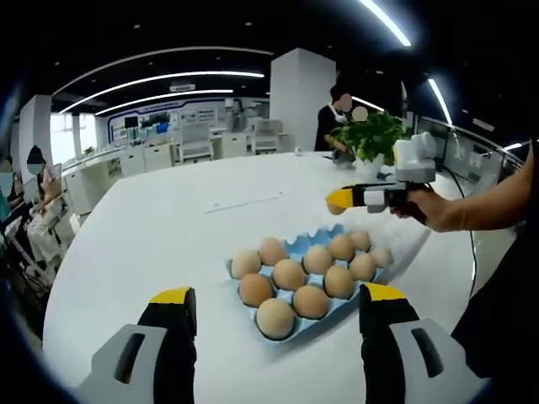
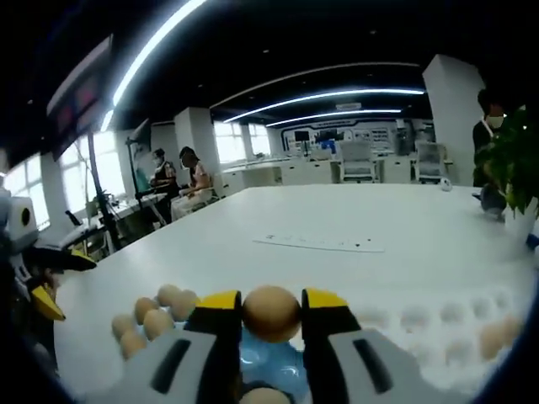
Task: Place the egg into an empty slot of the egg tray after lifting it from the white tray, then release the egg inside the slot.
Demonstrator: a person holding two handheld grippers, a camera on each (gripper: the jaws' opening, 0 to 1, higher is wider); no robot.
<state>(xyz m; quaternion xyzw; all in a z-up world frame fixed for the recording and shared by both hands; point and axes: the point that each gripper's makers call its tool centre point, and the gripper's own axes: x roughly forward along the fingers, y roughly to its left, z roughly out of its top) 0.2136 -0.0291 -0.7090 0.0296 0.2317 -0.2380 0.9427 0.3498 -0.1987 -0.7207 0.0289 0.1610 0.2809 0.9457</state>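
Counting here: ten brown eggs [image 1: 289,273] sitting in one light-blue plastic egg tray [image 1: 294,242], plus one more brown egg [image 2: 271,313] between yellow-tipped fingers [image 2: 221,303]. One white moulded tray [image 2: 438,324], one leafy green potted plant [image 1: 370,136].

Smooth, faintly glossy white round table [image 1: 168,244] — glossy light-blue moulded plastic egg tray [image 1: 313,244] holding matt tan-shelled eggs [image 1: 289,274]; grey plastic right gripper [image 2: 271,313] with yellow-and-black tips — matt finish.
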